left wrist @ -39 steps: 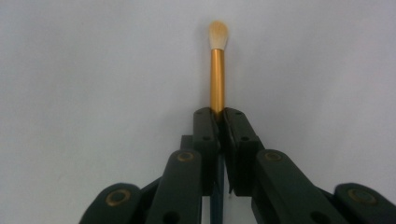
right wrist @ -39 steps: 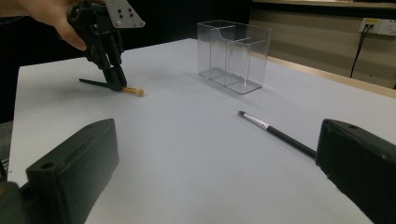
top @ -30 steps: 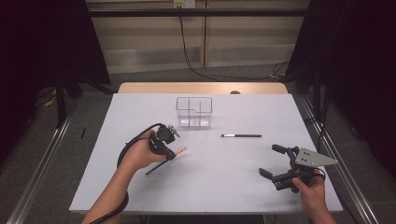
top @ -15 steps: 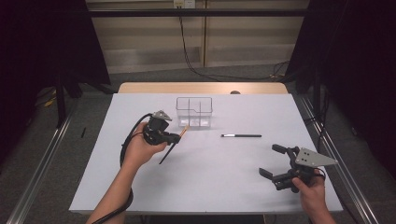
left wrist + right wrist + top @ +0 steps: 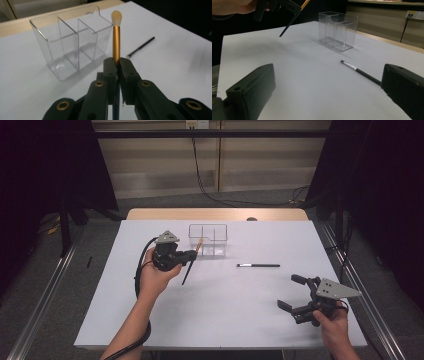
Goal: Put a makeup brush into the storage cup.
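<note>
A makeup brush (image 5: 116,37) with a cream tip, gold ferrule and dark handle is clamped in my left gripper (image 5: 118,63), which is shut on it. The brush (image 5: 186,274) hangs tilted above the table, tip up, just left of a clear divided organizer (image 5: 208,240). In the left gripper view the bristles stand before the organizer's (image 5: 67,45) near right corner. A thin black brush (image 5: 258,265) lies flat right of the organizer. My right gripper (image 5: 289,291) rests open near the front right edge with nothing between its fingers, and the thin brush (image 5: 362,73) lies ahead of it.
The white table top (image 5: 225,320) is bare across the middle and front. A wooden strip (image 5: 215,214) runs along its far edge. Metal rails (image 5: 45,290) flank both sides. The left gripper's cable loops beside the forearm.
My left gripper has carried the brush up and away from me, toward the organizer, and the brush now stands steeper. The right gripper has stayed put.
</note>
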